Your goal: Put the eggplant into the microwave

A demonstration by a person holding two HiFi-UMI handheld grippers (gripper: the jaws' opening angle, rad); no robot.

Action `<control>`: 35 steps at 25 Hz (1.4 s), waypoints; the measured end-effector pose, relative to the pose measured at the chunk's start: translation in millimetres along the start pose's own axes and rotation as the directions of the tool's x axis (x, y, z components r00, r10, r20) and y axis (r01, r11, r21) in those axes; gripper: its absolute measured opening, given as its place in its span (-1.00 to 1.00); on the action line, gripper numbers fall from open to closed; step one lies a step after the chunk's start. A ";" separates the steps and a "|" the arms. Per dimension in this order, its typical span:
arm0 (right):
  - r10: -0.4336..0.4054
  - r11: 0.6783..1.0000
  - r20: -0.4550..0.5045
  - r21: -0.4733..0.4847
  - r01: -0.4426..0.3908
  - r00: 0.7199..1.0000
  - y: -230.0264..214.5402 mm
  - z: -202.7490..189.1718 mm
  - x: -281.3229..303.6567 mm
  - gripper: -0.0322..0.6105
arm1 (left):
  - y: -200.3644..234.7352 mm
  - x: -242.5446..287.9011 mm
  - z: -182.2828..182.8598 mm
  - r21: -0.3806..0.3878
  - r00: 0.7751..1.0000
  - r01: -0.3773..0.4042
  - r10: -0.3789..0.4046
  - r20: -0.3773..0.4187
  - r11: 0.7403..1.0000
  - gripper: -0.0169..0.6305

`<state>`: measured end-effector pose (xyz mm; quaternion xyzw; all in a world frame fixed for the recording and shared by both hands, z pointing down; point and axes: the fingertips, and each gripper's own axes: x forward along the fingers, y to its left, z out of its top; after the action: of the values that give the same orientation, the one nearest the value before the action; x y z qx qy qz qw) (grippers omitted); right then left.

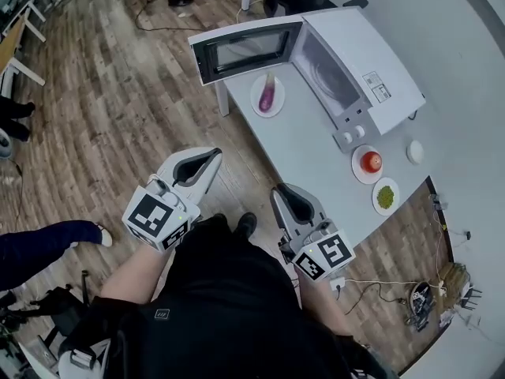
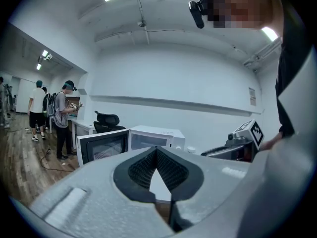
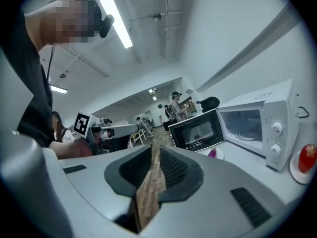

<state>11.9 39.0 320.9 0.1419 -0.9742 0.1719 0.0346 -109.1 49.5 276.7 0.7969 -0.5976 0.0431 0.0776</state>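
Note:
A purple eggplant (image 1: 268,93) lies on a white plate (image 1: 257,103) on the grey table (image 1: 308,152), just in front of the white microwave (image 1: 359,61). The microwave's door (image 1: 248,50) is swung open to the left, and the cavity shows only its glass turntable. My left gripper (image 1: 213,156) is shut and empty, held over the floor near the person's body. The right gripper (image 1: 278,190) is also shut and empty, at the table's near edge. In the right gripper view, the eggplant (image 3: 212,153) shows as a small purple tip beside the microwave (image 3: 257,123).
To the right of the microwave, a plate carries a red tomato (image 1: 371,162) and another plate holds something green (image 1: 385,197). A small white lid-like object (image 1: 415,151) lies nearby. People (image 2: 62,118) stand far off on the wooden floor. Cables lie at bottom right.

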 end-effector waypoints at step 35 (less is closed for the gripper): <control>-0.179 0.975 -0.044 0.127 0.183 0.983 -122.1 -15.8 126.6 -0.72 | 120.1 164.8 -63.3 0.263 0.950 0.267 -0.207 -0.235 0.927 -0.92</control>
<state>-73.8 -99.0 390.1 0.2294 -0.9432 0.2337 0.0563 -176.3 -128.2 374.3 0.8576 -0.4723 0.2021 0.0246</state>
